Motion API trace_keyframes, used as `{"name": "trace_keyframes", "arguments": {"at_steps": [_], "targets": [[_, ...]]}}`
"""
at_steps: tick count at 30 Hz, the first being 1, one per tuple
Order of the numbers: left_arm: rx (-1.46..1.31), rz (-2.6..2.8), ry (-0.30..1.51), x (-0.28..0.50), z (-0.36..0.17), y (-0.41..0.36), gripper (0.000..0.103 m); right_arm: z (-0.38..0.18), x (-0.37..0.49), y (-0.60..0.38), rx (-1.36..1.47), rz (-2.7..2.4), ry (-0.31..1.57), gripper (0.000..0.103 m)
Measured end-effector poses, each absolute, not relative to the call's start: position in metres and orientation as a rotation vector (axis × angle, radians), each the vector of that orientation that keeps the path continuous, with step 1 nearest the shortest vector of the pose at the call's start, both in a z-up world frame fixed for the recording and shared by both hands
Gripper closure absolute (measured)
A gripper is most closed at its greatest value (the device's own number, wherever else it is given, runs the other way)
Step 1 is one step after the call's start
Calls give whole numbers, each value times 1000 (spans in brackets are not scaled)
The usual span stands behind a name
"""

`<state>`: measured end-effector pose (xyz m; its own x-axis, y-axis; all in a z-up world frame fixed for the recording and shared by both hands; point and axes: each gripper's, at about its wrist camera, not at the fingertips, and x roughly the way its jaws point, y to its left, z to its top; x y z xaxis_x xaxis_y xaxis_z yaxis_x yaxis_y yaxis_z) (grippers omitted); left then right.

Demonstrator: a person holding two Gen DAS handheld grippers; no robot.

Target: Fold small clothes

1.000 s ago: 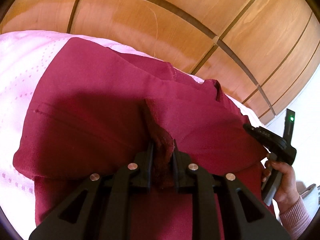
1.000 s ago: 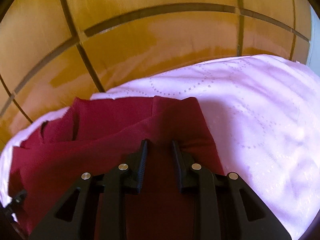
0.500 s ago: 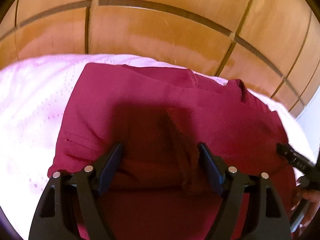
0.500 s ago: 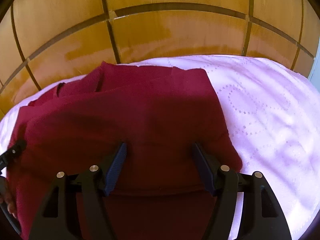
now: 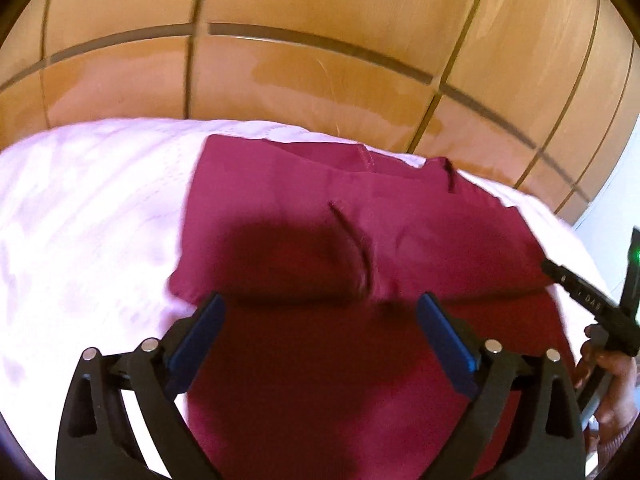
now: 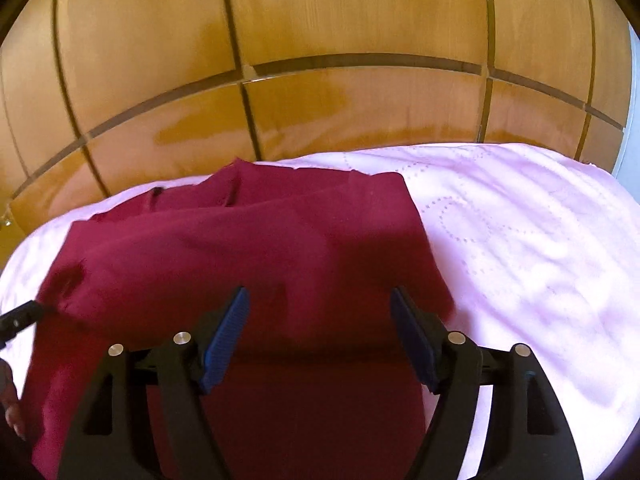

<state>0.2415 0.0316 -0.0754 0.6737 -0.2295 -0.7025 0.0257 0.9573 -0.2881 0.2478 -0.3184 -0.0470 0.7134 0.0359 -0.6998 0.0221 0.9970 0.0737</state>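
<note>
Since 1 s ago: pinched fold released; left gripper [image 5: 318, 314] & right gripper [image 6: 318, 308] spread wide, empty, above dark-red folded cloth garment [image 5: 360, 240]. Fold laid; regrasp edge judged next.

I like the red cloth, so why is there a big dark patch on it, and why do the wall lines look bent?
Left wrist view: the left tongs shade the maroon garment; right wrist view: the fisheye lens bends the wooden panels.

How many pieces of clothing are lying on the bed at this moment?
1: a dark red garment, folded over itself on the pink bedsheet, below both open grippers. Anything beneath it would be hidden.
</note>
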Motion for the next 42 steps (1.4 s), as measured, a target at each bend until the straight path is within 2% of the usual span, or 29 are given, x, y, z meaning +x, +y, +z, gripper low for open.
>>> {"name": "trace_keyframes", "arguments": {"at_steps": [11,12,13,15,16,18,24,29,33,37,42], "targets": [[-384,-170,949,168,-98,89,5,-37,137,-366,172,-12,849,31],[-393,-182,959,162,-101,92,5,-38,130,-371,189,-16,852,34],[-405,-196,963,159,-102,94,5,-40,119,-380,228,-14,861,44],[-435,-244,953,142,-104,99,8,-46,105,-392,300,-2,886,55],[-434,-263,952,136,-103,101,11,-50,97,-399,354,-3,905,56],[-435,-315,963,126,-104,101,21,-59,81,-410,456,29,927,56],[-549,-445,1003,107,-108,112,30,-75,46,-418,557,89,963,56],[-697,-549,1042,93,-116,116,32,-89,23,-427,755,179,931,56],[-697,-603,1061,82,-119,110,40,-94,13,-427,844,227,907,56],[-665,-656,1098,74,-121,103,46,-96,7,-424,858,248,900,56],[-657,-708,1120,68,-122,92,47,-96,6,-418,860,266,903,56]]}}
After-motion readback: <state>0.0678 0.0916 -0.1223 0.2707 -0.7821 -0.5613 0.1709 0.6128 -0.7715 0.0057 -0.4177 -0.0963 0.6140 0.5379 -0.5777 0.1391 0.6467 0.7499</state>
